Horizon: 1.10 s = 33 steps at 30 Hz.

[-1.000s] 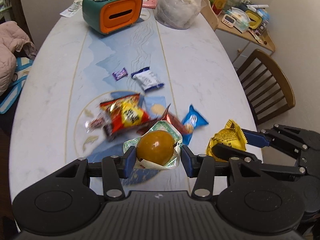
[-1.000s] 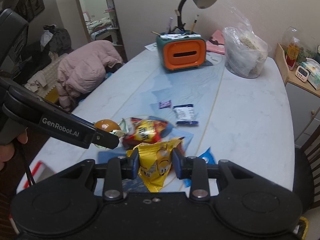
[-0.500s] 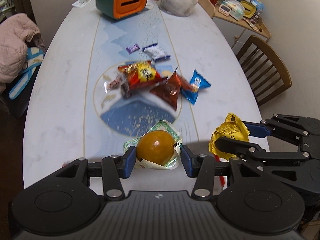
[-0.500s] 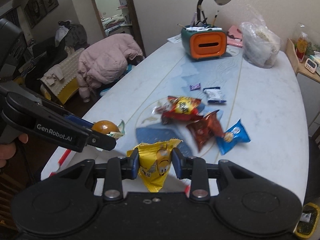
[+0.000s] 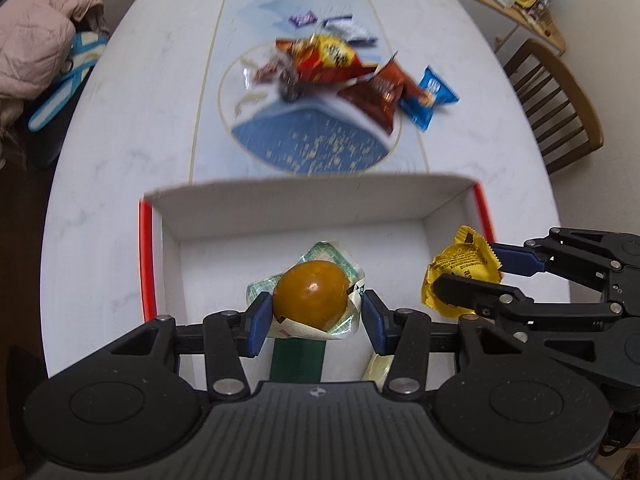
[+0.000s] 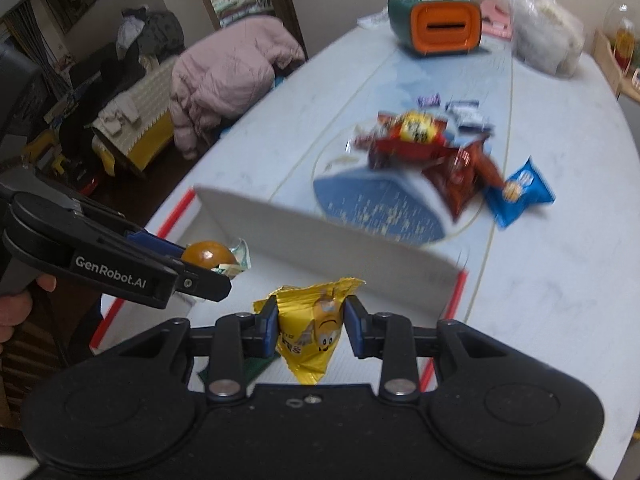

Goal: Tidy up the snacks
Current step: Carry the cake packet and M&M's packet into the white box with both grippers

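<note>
**Snacks held over an open box**

Surface (image 5: pixel 120 152), white with a blue round motif, carries a white box (image 5: pixel 308 200) with red edges near the viewer; the box's far wall stands upright and its floor is mostly bare, with a dark green item and a pale packet lying under the left gripper. Beyond the box lies a loose pile of snacks (image 5: pixel 340 68): a red-and-yellow bag, a brown bag, a blue packet just right of it, and two small wrappers behind. Left gripper (image 5: pixel 310 312) hangs over the box interior, jaws closed on an orange ball (image 5: pixel 310 294) in a crinkled clear wrapper. Right gripper (image 6: pixel 308 326), just beside it over the box's right side, has jaws clamped on a yellow packet (image 6: pixel 314 328), which hangs point-down. Both views are blurred toward the far end of the surface.
</note>
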Motion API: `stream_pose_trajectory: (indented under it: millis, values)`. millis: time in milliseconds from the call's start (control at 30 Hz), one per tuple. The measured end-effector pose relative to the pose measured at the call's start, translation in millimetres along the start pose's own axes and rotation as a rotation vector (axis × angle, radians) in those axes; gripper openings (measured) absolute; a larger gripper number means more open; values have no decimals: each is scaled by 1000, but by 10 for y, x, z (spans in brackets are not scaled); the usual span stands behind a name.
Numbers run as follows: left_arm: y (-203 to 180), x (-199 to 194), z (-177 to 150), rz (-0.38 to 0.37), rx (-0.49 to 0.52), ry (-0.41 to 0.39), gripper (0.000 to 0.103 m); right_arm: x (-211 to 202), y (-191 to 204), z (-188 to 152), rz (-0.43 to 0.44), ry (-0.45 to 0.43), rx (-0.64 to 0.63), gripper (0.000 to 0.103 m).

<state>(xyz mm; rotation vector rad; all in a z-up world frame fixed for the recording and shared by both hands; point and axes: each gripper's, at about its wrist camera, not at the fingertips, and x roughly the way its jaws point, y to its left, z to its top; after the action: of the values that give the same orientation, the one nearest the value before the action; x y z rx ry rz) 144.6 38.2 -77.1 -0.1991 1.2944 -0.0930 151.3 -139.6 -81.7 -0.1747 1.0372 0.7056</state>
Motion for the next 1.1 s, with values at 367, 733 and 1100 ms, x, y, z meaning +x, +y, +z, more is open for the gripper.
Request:
stream_pose_trajectory:
  millis: [367,733,1100]
  values:
    - [65,405,-226,30,-9,70,48,411,67,-239,-35,102,35,33]
    - [99,725,-282,44,-13,135,48,634,107,-342,-77,153,29,33]
    - [125,812,-317,38,-26,151,50,689,88,-383,-78,174,55,33]
